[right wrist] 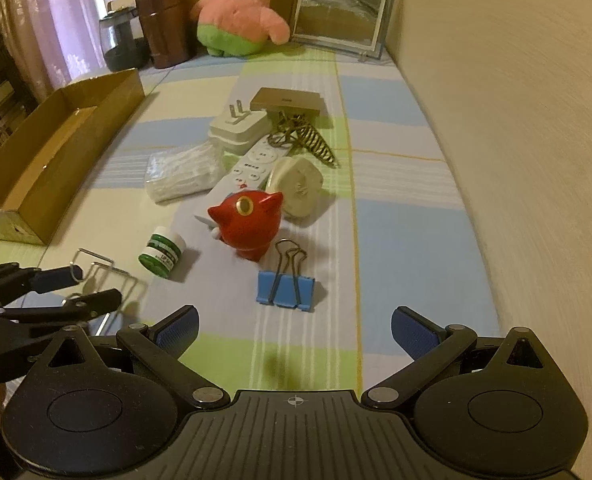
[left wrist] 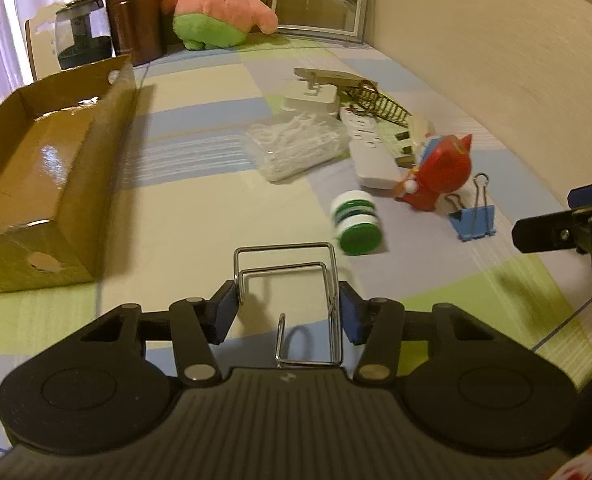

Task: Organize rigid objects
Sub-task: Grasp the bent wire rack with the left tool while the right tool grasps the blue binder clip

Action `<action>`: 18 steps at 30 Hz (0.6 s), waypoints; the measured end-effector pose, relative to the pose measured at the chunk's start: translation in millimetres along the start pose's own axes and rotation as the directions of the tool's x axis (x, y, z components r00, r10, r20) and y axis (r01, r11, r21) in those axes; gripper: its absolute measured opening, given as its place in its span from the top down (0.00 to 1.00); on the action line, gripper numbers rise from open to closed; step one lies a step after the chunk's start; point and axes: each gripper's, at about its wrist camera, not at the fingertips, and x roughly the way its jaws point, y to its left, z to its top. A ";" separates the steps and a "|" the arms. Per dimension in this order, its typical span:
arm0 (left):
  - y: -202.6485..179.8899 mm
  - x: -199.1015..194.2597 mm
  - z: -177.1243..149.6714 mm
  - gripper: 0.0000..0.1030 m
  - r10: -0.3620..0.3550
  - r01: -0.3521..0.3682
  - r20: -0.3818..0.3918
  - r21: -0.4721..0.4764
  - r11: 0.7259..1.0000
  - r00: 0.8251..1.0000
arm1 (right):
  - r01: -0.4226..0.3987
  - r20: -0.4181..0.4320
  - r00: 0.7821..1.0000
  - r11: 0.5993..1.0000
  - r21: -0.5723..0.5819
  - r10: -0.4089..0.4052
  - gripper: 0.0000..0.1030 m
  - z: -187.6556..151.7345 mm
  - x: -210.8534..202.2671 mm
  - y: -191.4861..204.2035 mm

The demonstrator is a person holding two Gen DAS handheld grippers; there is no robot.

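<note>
My left gripper point(left wrist: 290, 312) sits nearest, its jaws clamped on a bent wire rack point(left wrist: 288, 300): the blue pads press against the two side wires, one on each side, so the springy frame is squeezed across its width and cannot swing. The rack is low over the checked bedspread point(left wrist: 200, 208), and whether it still touches the cloth I cannot tell. My right gripper point(right wrist: 294, 330) hangs with its jaws wide apart and nothing between them, pointing down at the blue binder clip point(right wrist: 286, 288) just ahead, which I judge to be its next pick.

Past the clip lie a green-and-white jar point(right wrist: 162, 254) on its side and a red toy figure point(right wrist: 248, 222) standing upright. Behind them the loose things crowd together, touching or overlapping: one bag of white plastic picks point(right wrist: 180, 176), one white remote point(right wrist: 252, 168), one pale lump point(right wrist: 299, 190), one white plug point(right wrist: 238, 130), one dark coiled wire piece point(right wrist: 307, 140) and one flat tan box point(right wrist: 288, 102).

To the left a cardboard box point(left wrist: 52, 152) lies open and looks bare inside, so it is likely where the sorted things go; nothing is in it yet.

At the far end stand one pink plush star point(right wrist: 242, 12), one framed picture point(right wrist: 337, 14), one brown flask point(right wrist: 164, 26) and one glass kettle point(right wrist: 120, 38).
</note>
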 end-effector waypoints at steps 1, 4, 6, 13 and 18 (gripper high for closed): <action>3.9 -1.1 0.1 0.54 0.002 -0.002 0.001 0.001 1.000 1.000 | -0.008 -0.007 1.000 1.000 0.004 0.008 0.03 1.7 2.4 1.1; 13.3 -4.3 1.4 0.54 0.006 -0.006 0.010 0.000 1.000 1.000 | -0.035 -0.024 0.999 0.999 0.015 0.036 0.03 7.4 11.6 4.9; 18.1 -6.5 2.8 0.54 0.006 -0.006 0.016 -0.004 1.000 1.000 | -0.050 -0.038 0.998 0.999 0.017 0.051 0.14 11.8 20.0 7.5; 25.2 -10.7 5.7 0.54 -0.018 0.019 0.028 -0.036 0.999 0.999 | 0.034 -0.064 0.998 0.995 0.095 -0.028 0.26 24.2 49.2 0.1; 27.2 -10.7 5.2 0.54 -0.036 0.037 0.026 -0.048 0.998 0.999 | 0.059 -0.080 0.995 0.995 0.076 -0.053 0.51 28.1 60.5 2.6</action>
